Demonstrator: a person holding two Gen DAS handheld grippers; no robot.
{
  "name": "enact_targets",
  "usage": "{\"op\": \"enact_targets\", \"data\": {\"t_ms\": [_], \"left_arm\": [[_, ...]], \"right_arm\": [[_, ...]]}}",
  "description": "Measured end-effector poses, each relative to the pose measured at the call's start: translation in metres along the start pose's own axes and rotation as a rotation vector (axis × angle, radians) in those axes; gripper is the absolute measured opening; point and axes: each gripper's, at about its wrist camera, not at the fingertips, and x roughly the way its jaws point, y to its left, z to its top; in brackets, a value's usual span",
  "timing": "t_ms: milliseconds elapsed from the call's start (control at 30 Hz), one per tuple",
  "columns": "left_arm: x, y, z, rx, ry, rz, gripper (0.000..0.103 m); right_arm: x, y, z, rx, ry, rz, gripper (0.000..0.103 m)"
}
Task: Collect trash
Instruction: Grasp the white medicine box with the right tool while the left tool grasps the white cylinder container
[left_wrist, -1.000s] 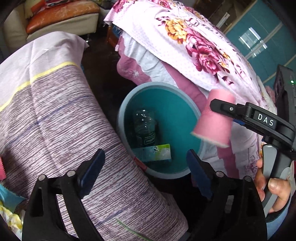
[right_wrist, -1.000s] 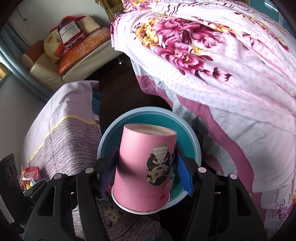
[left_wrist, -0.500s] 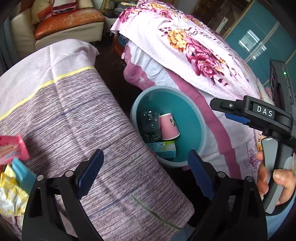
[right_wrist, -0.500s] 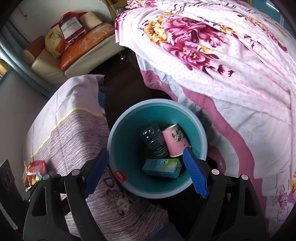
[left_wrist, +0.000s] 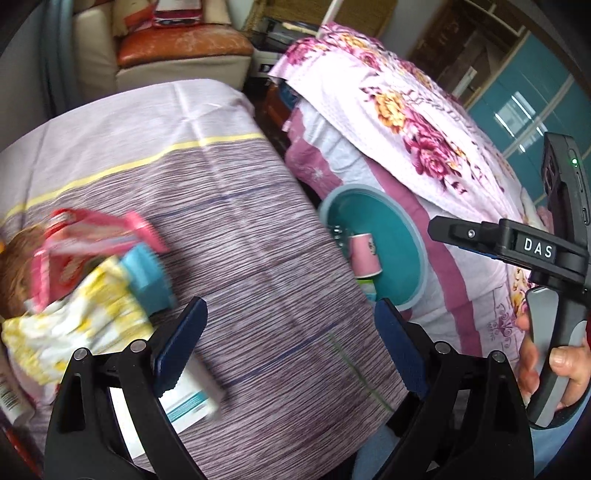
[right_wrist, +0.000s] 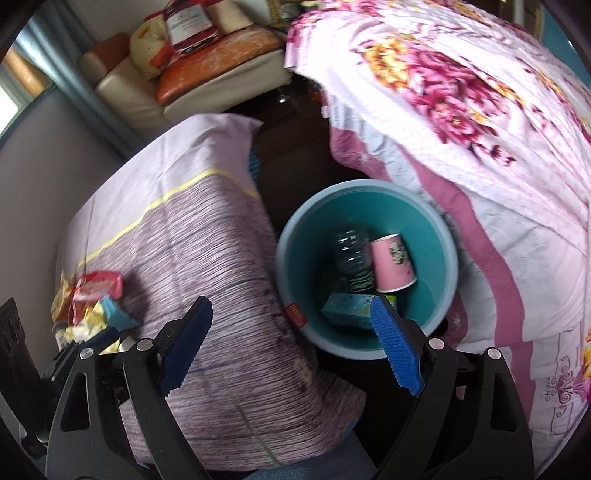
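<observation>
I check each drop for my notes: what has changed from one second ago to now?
The right gripper let go of the pink cup; its jaws have just been opening, nothing between them. The cup now lies in the teal bin. The bottle and carton stayed inside.

Black tongs (right_wrist: 291, 347), blue ridged pads, "DAS" label
</observation>
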Motion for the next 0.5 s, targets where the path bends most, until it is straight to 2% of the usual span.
{"op": "enact_targets", "data": {"t_ms": [100,233,500], "left_arm": [[-0.014,0.019,-0.009,-0.021,-0.009,0.027,0.092],[-0.033,0.049,-0.023,-0.066,-0.026,0.057,0.092],[-0.070,0.112,-0.055,-0.129,-0.044,0.144,0.092]], "right_arm": [[0.003,0.023,-0.006,-0.049,0.016,0.009,0.083],[0.009,0.062,-0.016,-0.177,0.046,0.025,0.083],[0.020,0.150,-0.049,-0.585,0.102,0.065,0.083]]}}
